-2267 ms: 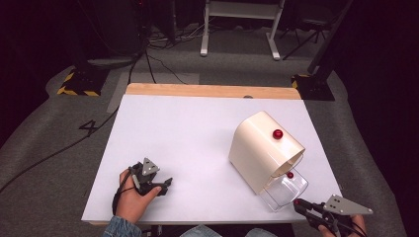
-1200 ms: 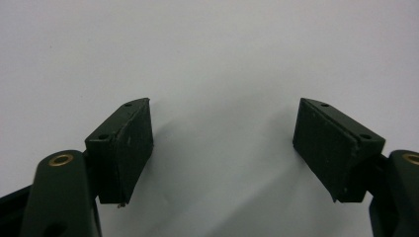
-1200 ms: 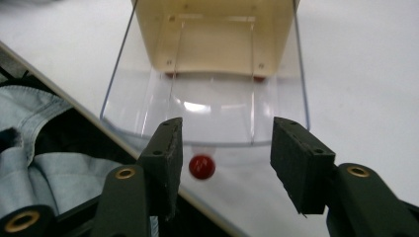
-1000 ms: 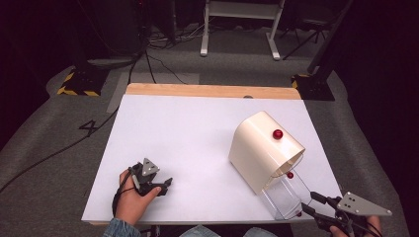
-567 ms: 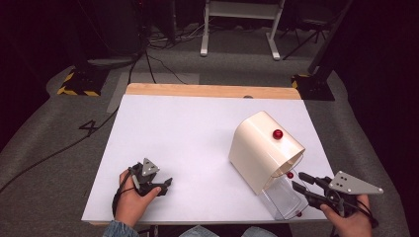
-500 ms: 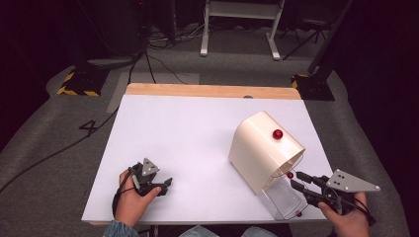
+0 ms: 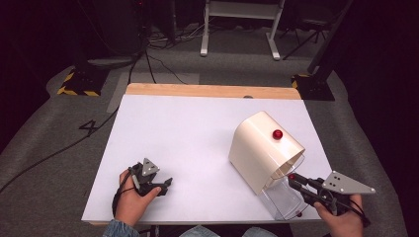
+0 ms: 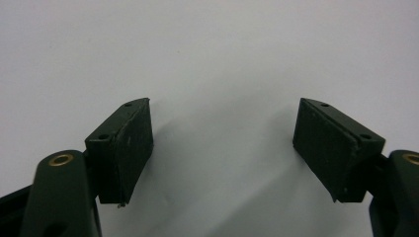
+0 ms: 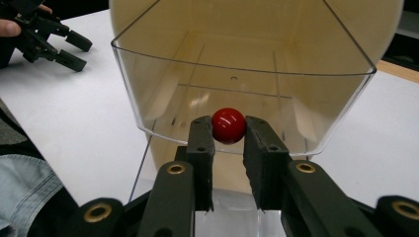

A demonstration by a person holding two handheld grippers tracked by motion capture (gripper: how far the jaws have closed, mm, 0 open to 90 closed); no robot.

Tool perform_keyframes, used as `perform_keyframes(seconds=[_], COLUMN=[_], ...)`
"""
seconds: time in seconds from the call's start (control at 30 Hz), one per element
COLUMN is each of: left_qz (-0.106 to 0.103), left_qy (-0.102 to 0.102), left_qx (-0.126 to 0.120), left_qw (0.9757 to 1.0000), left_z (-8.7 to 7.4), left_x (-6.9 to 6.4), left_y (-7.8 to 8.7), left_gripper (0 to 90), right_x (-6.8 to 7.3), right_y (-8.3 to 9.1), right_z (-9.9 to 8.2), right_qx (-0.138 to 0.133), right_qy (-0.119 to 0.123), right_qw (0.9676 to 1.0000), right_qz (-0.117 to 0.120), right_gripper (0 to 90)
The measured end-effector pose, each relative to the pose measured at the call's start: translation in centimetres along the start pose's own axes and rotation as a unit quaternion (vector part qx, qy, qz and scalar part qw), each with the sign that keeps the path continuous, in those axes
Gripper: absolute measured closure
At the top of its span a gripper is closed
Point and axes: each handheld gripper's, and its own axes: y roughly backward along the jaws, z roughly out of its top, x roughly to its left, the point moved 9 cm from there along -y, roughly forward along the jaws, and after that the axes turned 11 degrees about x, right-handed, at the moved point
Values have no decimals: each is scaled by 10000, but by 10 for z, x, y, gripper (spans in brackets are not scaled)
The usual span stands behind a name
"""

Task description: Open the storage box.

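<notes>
Since the right gripper [image 9: 228, 129] has just been closing and now pinches the small red ball knob [image 9: 229, 125] on the clear plastic drawer [image 9: 148, 98] of the cream round-topped box [image 7: 264, 148], a straight, level pull looks smartest, so the knob doesn't slip out. That drawer sits at the white table's [image 7: 188, 138] near right corner, so room toward the person looks tight, while the left gripper [image 7: 159, 185] rests spread and empty well off to the left.

Counted on the white table [image 7: 197, 143]

Two grippers, one cream bread box [image 7: 262, 148] with one clear lid [image 9: 237, 84], and two red knobs: one [image 9: 229, 125] between the right gripper's [image 9: 228, 136] jaws, one [image 7: 277, 134] beyond them.
</notes>
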Motion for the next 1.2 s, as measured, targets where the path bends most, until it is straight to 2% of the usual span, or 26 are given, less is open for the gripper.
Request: perform_keyframes(seconds=[0.07, 0.2, 0.4, 0.6, 0.7, 0.93, 1.03, 1.17, 1.2], left_qz=[1, -1, 3, 14, 8, 22, -1, 2, 14], left_qy=[-5, 1, -2, 0, 3, -3, 10, 7, -1], left_qx=[12, 13, 4, -9, -9, -12, -1, 1, -9], left_qw=[10000, 10000, 10000, 10000, 10000, 10000, 10000, 10000, 10000], left_z=[0, 0, 0, 0, 0, 0, 0, 0, 0], left_x=[0, 0, 0, 0, 0, 0, 0, 0, 0], left_y=[0, 0, 0, 0, 0, 0, 0, 0, 0], left_gripper=[235, 235, 235, 235, 235, 235, 235, 235, 235], right_x=[1, 4, 6, 6, 6, 7, 5, 4, 1], right_y=[3, 22, 35, 38, 35, 34, 36, 42, 48], right_z=[-2, -13, -30, -39, -49, -51, -51, -49, -47], right_qx=[-2, 29, 96, 145, 242, 198, 165, 136, 129], right_qy=[-5, -43, -119, -181, -298, -320, -351, -376, -314], right_qw=[10000, 10000, 9999, 9997, 9992, 9993, 9992, 9992, 9994], right_qz=[-1, 1, 11, 15, 57, 47, 4, 53, -19], right_gripper=[743, 742, 742, 742, 743, 739, 605, 552, 536])
